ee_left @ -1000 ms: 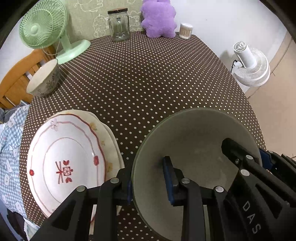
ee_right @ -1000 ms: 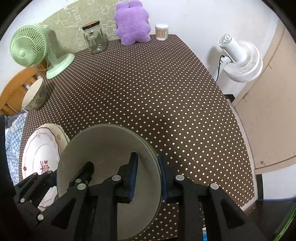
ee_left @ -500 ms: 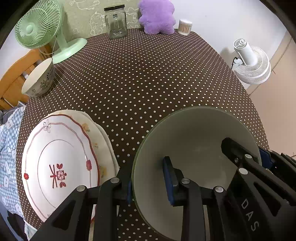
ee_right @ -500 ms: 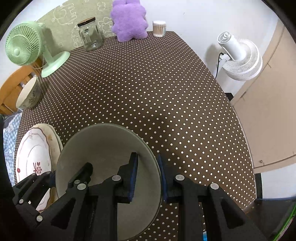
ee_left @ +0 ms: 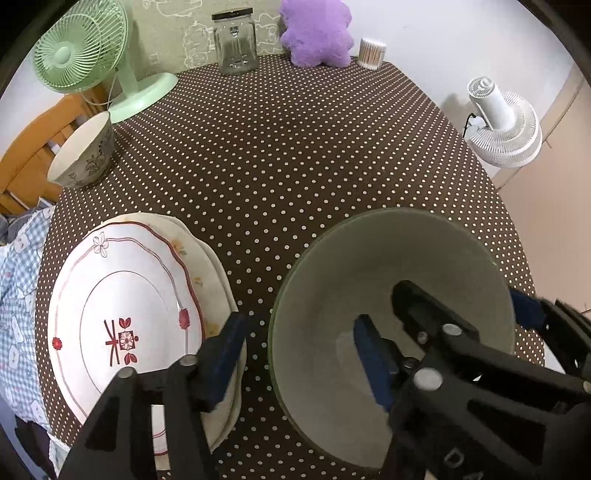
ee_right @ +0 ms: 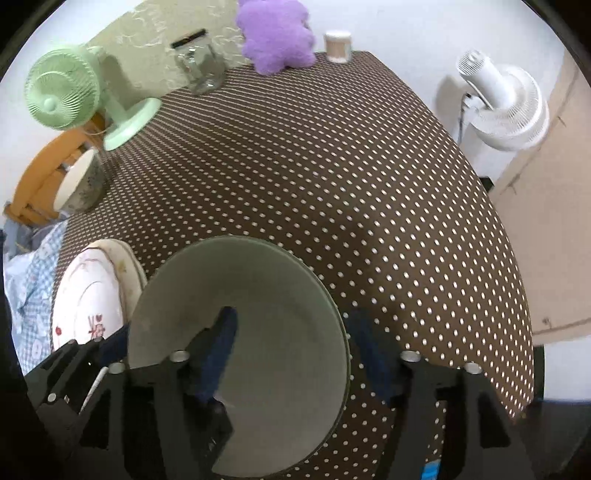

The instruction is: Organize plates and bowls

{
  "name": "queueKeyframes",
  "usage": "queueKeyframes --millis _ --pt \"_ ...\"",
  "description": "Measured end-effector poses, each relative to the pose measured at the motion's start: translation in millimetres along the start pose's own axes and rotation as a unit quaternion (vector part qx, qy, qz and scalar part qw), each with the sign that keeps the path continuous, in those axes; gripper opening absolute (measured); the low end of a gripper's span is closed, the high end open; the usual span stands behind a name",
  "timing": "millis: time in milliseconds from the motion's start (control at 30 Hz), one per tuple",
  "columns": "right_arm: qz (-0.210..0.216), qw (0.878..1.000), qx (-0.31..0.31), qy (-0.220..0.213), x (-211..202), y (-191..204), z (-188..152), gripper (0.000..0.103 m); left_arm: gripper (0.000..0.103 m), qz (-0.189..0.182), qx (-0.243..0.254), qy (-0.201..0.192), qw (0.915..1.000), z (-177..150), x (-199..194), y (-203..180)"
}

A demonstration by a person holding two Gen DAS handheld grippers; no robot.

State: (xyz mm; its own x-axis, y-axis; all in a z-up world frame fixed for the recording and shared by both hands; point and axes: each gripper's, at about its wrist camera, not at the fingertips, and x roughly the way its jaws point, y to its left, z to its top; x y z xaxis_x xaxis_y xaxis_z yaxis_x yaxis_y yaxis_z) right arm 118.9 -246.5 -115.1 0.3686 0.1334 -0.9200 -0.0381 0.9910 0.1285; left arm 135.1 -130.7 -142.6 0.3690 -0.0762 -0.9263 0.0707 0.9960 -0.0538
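Resting: your bowl (ee_left: 373, 280) sits on the table (ee_left: 295, 147).
Left gripper (ee_left: 299, 354): jaws just opened, straddling rim.
Right gripper (ee_right: 291, 354): same, holding nothing.

A brown table (ee_left: 295, 155) with white polka dots carries a mint-green desk fan (ee_left: 86, 55) at its far left corner. Along the far edge stand an empty glass jar (ee_left: 235, 40) with a black lid, a purple plush toy (ee_left: 316, 31) and a cotton-swab container (ee_left: 372, 52). A white floor fan (ee_left: 498, 122) stands off the table's right side; an orange wooden chair (ee_left: 33, 147) is at left.
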Motion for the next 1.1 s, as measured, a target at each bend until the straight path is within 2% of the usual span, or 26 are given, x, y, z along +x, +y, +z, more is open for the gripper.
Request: queueKeyframes --millis 133,367,700,867,1100 --pt "0.023 1.000 -0.021 -0.002 -8.1 -0.5 7.7 0.078 0.073 0.006 -0.015 -0.014 0.9998 4.2 -14.6 1.0" --pt "0.045 0.997 -0.046 -0.032 -34.3 2.9 25.1 0.078 0.078 0.023 -0.040 -0.050 0.9977 14.1 -40.2 3.3" --pt "0.028 0.997 -0.059 -0.043 -45.7 24.3 41.0 0.078 0.078 0.028 -0.067 -0.064 0.9953 27.9 -53.9 33.9" --pt "0.024 0.997 -0.051 -0.052 -46.6 46.9 52.9 0.078 0.078 0.027 -0.063 -0.071 0.9951 38.6 -60.3 58.5" --pt "0.007 0.998 -0.029 -0.059 -39.4 87.4 63.8 0.078 0.078 0.026 -0.031 -0.078 0.9961 51.7 -60.0 95.1"
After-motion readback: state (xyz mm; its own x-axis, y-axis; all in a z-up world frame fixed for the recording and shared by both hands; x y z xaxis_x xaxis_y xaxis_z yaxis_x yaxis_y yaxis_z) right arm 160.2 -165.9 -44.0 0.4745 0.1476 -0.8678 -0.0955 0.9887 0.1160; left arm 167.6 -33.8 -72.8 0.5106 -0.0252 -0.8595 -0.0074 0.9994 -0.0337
